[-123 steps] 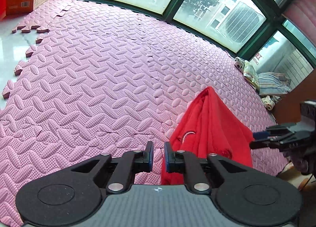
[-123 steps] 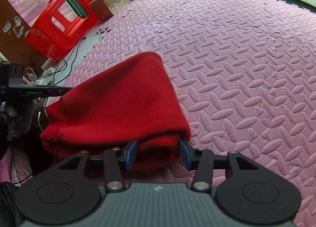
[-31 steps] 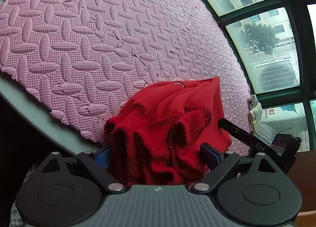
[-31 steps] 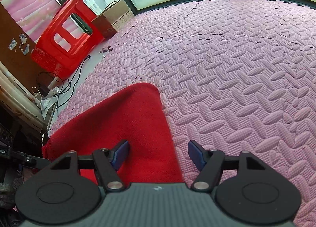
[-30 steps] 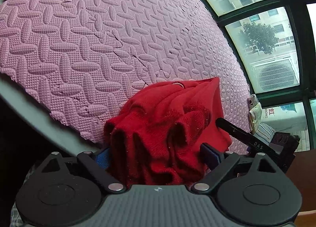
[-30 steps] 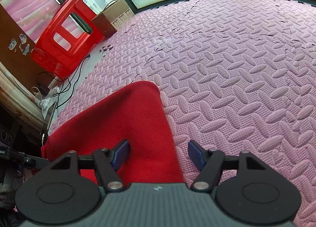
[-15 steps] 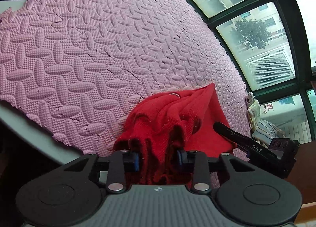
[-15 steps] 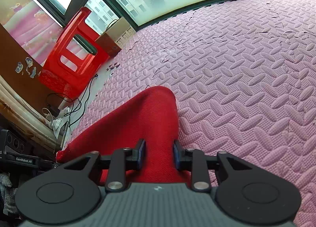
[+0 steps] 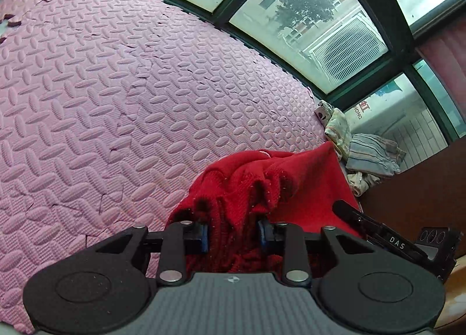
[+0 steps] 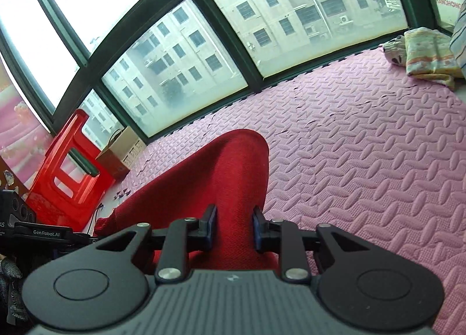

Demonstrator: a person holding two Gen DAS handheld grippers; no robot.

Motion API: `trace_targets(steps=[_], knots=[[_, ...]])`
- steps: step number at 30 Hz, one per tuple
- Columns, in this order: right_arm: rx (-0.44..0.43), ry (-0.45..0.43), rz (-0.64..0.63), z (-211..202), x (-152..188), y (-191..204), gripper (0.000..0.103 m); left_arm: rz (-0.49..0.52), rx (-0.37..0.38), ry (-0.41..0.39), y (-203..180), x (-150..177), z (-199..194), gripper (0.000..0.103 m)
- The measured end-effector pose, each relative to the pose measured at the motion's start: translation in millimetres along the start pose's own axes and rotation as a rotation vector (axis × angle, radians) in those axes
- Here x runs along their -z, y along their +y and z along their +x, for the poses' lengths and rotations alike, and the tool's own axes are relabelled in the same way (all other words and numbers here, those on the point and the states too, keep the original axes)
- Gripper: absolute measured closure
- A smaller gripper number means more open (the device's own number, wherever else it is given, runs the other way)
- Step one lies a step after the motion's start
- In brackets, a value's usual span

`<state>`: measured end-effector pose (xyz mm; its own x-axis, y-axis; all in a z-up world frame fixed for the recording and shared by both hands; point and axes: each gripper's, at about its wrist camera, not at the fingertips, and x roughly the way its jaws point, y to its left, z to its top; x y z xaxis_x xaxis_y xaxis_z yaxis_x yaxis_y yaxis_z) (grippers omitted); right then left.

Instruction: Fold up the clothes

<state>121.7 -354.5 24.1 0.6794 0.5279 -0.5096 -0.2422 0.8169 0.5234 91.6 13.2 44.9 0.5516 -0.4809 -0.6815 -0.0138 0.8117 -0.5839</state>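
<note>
My left gripper (image 9: 233, 234) has just been closing and pinches bunched red sweater (image 9: 262, 186) above pink mat (image 9: 116, 87).

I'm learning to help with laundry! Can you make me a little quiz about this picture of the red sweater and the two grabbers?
1. True or false: the left gripper is open and empty.
2. What colour is the foam mat under the red sweater?
A. green B. pink C. blue
3. What does the right gripper pinch between its fingers?

Key
1. False: it is shut on bunched folds of the red sweater.
2. B, pink.
3. A smooth fold of the red sweater; both grippers' jaws have just been closing on it.
</note>
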Motion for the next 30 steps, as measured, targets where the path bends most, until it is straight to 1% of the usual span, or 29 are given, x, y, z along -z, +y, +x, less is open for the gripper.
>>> trace_targets(steps=[3,6,9,13,18,23,24,26,27,29,30], knots=[[0.056,-0.063,0.037,-10.2,-8.0,-18.3,0.08,0.092,0.01,0.01,-30.8,-16.1,24.6,0.071],[0.101,-0.108,0.087,-14.9,-13.4,-38.0,0.08,0.174,0.013,0.017,-56.4,-27.8,50.0,0.071],[0.147,-0.144,0.14,-18.9,-17.7,-59.8,0.08,0.214,0.016,0.042,-73.3,-39.4,77.6,0.071],[0.195,-0.159,0.18,-18.9,-19.6,-85.6,0.08,0.279,0.019,0.07,-90.3,-46.3,109.2,0.071],[0.24,-0.15,0.212,-14.0,-14.9,-110.1,0.08,0.319,-0.004,0.116,-99.8,-47.8,147.3,0.071],[0.276,-0.123,0.232,-8.5,-6.1,-124.4,0.078,0.348,-0.024,0.139,-101.8,-45.5,168.5,0.07],[0.276,-0.119,0.237,-8.0,-4.9,-126.1,0.075,0.349,-0.026,0.142,-101.3,-46.2,170.2,0.07],[0.294,-0.107,0.202,-7.3,-5.9,-123.2,0.071,0.351,-0.027,0.147,-100.2,-47.3,171.3,0.068],[0.313,-0.105,0.171,-7.4,-7.5,-118.5,0.067,0.354,-0.027,0.148,-99.5,-47.7,171.3,0.067],[0.355,-0.106,0.103,-7.7,-11.5,-108.9,0.066,0.351,-0.032,0.148,-98.8,-48.2,171.5,0.062],[0.379,-0.114,0.07,-8.5,-13.0,-103.1,0.065,0.347,-0.03,0.148,-97.8,-48.5,171.5,0.062]])
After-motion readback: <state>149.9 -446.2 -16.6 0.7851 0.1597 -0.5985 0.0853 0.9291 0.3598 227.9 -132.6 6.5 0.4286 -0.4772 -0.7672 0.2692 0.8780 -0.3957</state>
